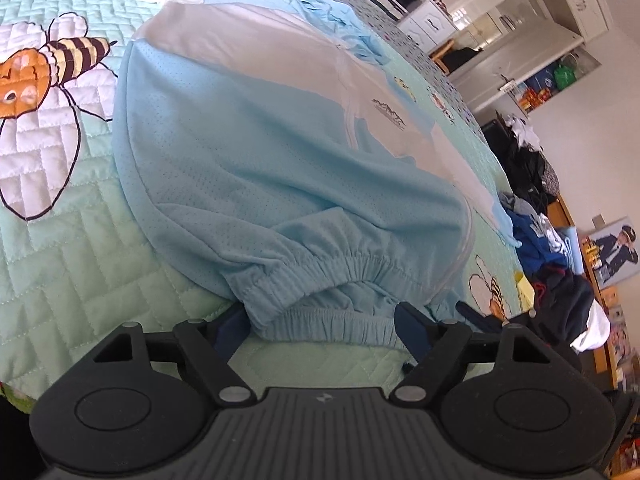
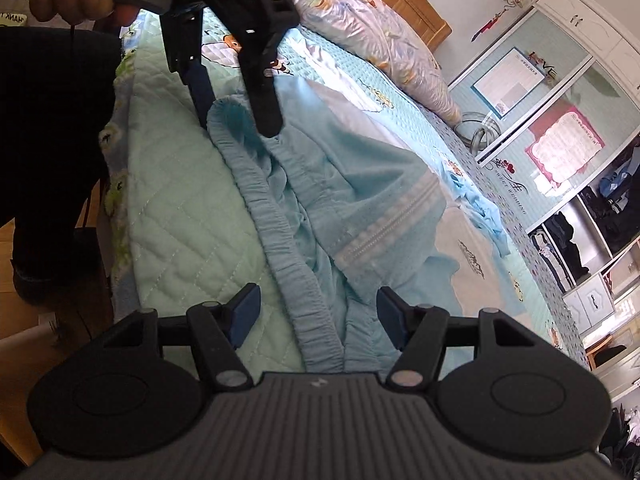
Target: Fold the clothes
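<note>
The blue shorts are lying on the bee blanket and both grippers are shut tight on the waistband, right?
Not quite. The shorts do lie on the bee blanket, but both grippers are open. The left wrist view shows the left gripper with jaws spread around the waistband; the right wrist view shows the right gripper the same.

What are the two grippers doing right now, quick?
Left gripper: open, jaws astride the shorts waistband.
Right gripper: open, jaws either side of the waistband, not pinching.
</note>
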Available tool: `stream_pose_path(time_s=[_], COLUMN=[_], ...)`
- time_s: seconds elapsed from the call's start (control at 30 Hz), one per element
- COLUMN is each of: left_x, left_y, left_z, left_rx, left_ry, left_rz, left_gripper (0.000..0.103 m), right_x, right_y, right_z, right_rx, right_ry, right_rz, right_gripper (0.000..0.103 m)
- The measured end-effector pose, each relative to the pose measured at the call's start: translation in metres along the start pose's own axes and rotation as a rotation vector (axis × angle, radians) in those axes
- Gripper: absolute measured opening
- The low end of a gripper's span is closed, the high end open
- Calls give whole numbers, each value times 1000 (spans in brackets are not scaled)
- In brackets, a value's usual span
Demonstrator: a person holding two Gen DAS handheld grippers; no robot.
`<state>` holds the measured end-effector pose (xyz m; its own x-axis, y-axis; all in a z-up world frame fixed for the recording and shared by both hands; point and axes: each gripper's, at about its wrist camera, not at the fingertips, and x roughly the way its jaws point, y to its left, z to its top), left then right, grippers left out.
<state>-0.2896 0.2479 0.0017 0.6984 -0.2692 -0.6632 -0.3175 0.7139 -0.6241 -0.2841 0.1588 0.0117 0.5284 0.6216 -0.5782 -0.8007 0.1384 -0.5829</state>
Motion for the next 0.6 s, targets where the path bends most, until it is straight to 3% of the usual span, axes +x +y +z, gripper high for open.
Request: stream_pose_path(time_s=[0.13,0.23,0.3,0.4,0.53,0.6], left_x=[3,1,0,-1,-7,-10], left_y=[-13,-12,-8,-5,-10,-8], left_z=[-5,-6,-5,-4,-3,-1], left_rx=[61,57,30,33,51,37], left_ry=[-17,-36,-44,-52,-87,-99], left_rz=[70,107,118,122,47,29], left_gripper=[70,43,15,5,4,4], right_x=[-1,-1,-2,1,4,2], right_y=[1,-4,-7,-5,3,5], right_z=[1,0,1,1,-2,-3], right_rx=[16,51,45,16,-40,-38], right_ry=[6,1,-6,-5,-27,-40], right_rz=[59,70,29,15,-20,-42], right_gripper=[37,35,35,35,37,44])
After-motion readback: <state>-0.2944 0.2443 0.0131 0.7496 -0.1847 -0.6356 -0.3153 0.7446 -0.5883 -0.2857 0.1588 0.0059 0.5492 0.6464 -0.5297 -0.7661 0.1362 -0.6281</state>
